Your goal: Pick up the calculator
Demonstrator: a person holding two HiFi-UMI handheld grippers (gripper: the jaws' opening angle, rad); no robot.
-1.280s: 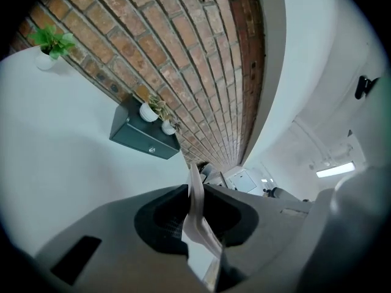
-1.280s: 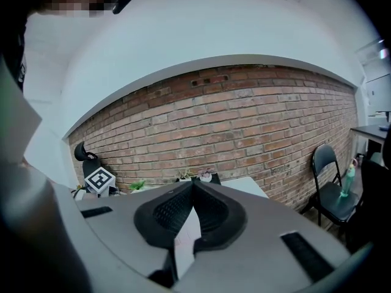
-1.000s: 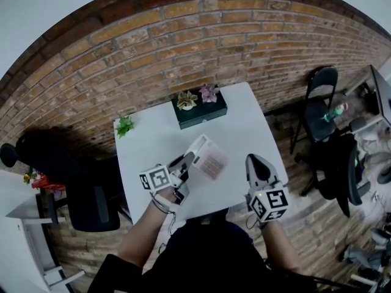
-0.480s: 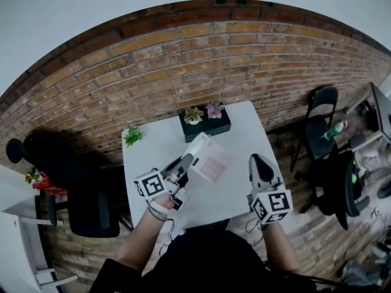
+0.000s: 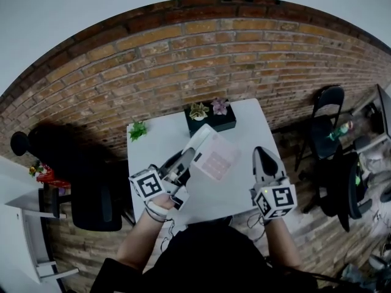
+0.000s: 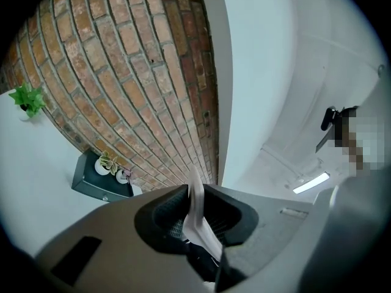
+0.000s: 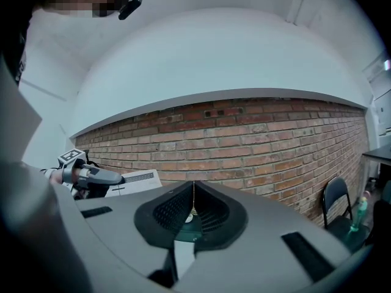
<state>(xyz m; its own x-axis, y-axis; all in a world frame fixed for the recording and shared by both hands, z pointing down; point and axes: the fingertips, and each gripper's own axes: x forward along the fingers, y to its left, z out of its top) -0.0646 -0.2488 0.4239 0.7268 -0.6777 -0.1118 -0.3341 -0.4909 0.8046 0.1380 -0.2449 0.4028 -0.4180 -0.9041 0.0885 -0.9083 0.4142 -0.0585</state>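
Observation:
The calculator (image 5: 215, 155), white with pinkish keys, hangs tilted above the white table (image 5: 244, 124), and my left gripper (image 5: 189, 157) is shut on its left edge. In the left gripper view the calculator (image 6: 197, 209) shows edge-on as a thin white slab pinched between the dark pads. My right gripper (image 5: 263, 157) hovers to the right of the calculator, apart from it, shut with nothing in it; its jaws (image 7: 193, 207) meet in a thin line. The right gripper view also shows the left gripper (image 7: 91, 176) and the calculator (image 7: 135, 180) at the left.
A black box (image 5: 211, 119) with two small potted flowers stands at the table's far edge, and a little green plant (image 5: 137, 130) at its far left corner. A brick wall lies behind. A black office chair (image 5: 98, 200) is at the left, a folding chair (image 5: 330, 108) at the right.
My left gripper has risen with the calculator in it, lifting it higher off the table. My right gripper has also come up a little, still shut.

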